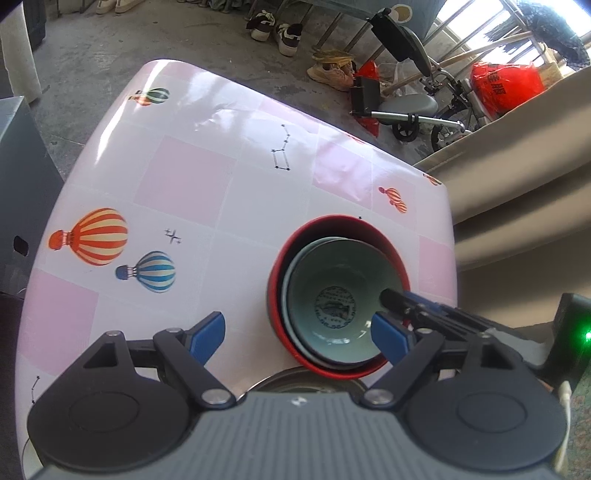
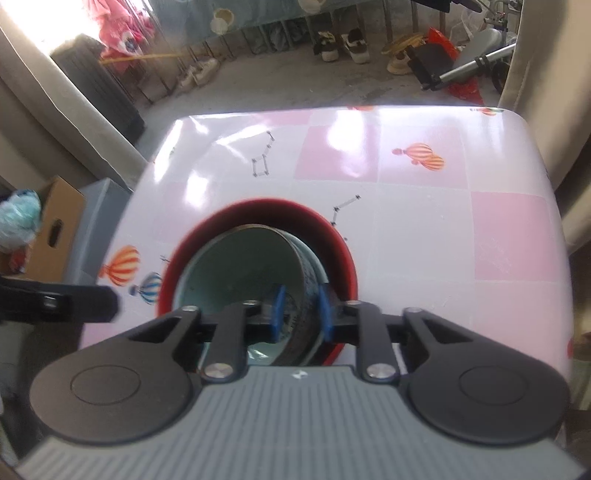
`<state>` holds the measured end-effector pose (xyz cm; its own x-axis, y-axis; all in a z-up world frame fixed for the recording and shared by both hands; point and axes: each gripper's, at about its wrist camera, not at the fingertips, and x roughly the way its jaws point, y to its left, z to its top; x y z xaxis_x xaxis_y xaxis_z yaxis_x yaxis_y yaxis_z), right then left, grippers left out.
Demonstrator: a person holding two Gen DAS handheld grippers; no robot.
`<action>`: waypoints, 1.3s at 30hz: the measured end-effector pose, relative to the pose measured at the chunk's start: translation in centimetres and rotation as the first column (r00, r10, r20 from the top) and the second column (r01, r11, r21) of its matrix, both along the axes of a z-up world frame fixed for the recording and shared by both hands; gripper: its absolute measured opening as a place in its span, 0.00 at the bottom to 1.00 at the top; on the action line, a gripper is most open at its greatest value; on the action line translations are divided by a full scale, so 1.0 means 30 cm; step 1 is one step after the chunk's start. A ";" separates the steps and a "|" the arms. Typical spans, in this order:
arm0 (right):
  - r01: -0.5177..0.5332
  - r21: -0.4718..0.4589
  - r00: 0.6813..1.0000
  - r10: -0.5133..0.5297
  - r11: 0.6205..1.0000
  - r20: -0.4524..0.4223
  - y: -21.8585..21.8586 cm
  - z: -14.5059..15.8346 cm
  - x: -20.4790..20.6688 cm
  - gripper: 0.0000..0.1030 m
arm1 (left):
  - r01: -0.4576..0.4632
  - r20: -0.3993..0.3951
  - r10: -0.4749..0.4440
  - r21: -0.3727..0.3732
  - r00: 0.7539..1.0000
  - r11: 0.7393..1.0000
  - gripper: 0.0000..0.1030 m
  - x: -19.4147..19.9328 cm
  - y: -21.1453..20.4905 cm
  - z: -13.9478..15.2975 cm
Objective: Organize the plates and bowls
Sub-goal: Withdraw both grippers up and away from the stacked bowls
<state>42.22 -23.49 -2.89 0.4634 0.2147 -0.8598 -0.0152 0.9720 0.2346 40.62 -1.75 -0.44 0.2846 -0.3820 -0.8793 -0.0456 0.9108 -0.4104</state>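
White characters on the red bag (image 1: 506, 88) are too blurred to read.

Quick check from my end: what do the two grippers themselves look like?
Both match: the left gripper and right gripper have blue pads on black linkage arms with silver pivot screws, round black discs, and a ribbed grey body bearing a small white logo.

Below me lies a table (image 1: 221, 184) under a glossy pink-and-white checked cover printed with hot-air balloons (image 1: 92, 236). Upper centre of my left view: dark-and-white shoes (image 1: 275, 31) on grey concrete floor. Upper right: red plastic bag (image 1: 506, 86). Left edge of my right view: cardboard box (image 2: 55, 236).
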 end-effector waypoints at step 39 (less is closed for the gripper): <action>-0.048 -0.075 0.999 0.047 0.996 -0.014 0.048 -0.004 0.057 0.09 | 0.033 0.017 -0.034 0.070 0.999 0.997 0.85 0.022 -0.016 -0.103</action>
<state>43.93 -22.05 -3.01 0.4438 0.1704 -0.8798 -0.0592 0.9852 0.1610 41.29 -2.22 -3.54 0.2887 -0.3294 -0.8990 -0.0079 0.9381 -0.3463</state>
